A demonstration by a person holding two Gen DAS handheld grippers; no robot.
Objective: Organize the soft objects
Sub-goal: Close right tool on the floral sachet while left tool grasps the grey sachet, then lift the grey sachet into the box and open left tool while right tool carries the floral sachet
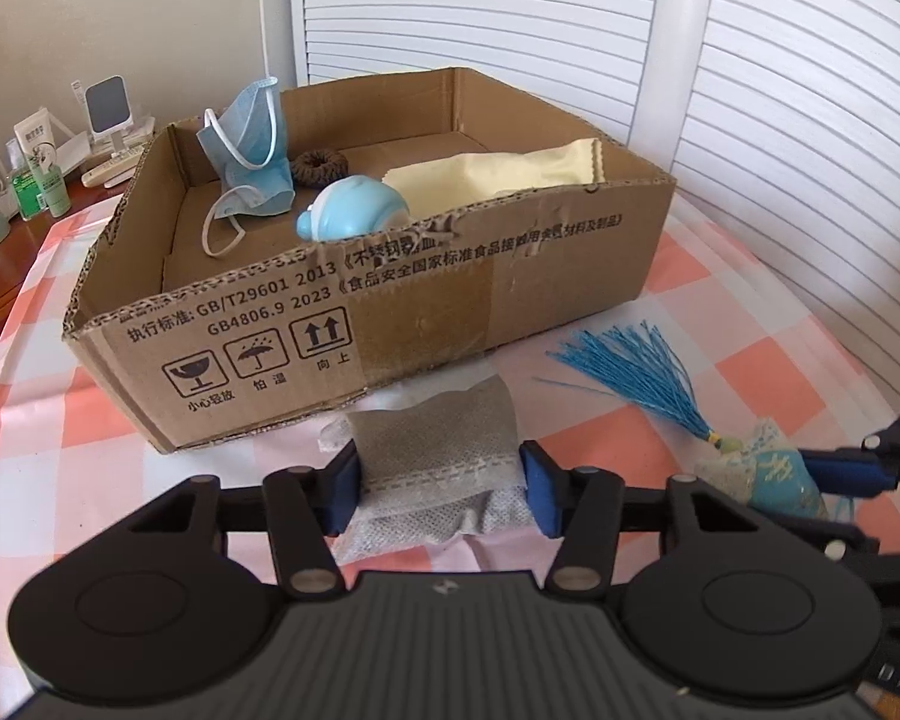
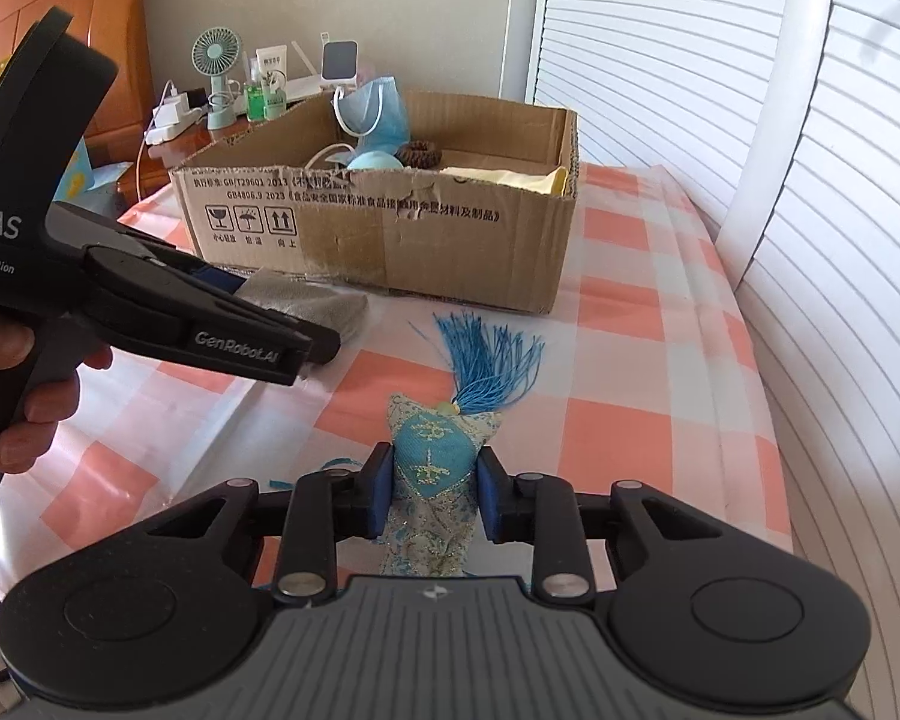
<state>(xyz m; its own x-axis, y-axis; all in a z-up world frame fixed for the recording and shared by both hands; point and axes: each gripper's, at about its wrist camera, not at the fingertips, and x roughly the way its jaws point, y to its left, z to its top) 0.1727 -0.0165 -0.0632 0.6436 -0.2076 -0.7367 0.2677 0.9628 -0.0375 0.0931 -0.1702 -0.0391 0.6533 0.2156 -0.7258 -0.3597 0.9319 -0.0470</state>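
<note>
1. A person's hand (image 2: 27, 384) is gripping the handle of the left gripper (image 1: 441, 483), at the left of the right wrist view.
2. The left gripper is pinching a grey mesh pouch (image 1: 435, 462); both blue pads are pressing its sides. The pouch is lying on the pink checked tablecloth (image 1: 78, 450), just in front of the cardboard box (image 1: 426, 300).
3. The box is holding a blue face mask (image 1: 249, 144), a brown hair tie (image 1: 318, 163), a pale blue round toy (image 1: 354, 207) and a yellow cloth (image 1: 498, 174).
4. The right gripper (image 2: 435, 495) is clamping a blue embroidered sachet (image 2: 441, 468) at mid-body; its blue tassel (image 2: 489, 360) is fanning out toward the box.
</note>
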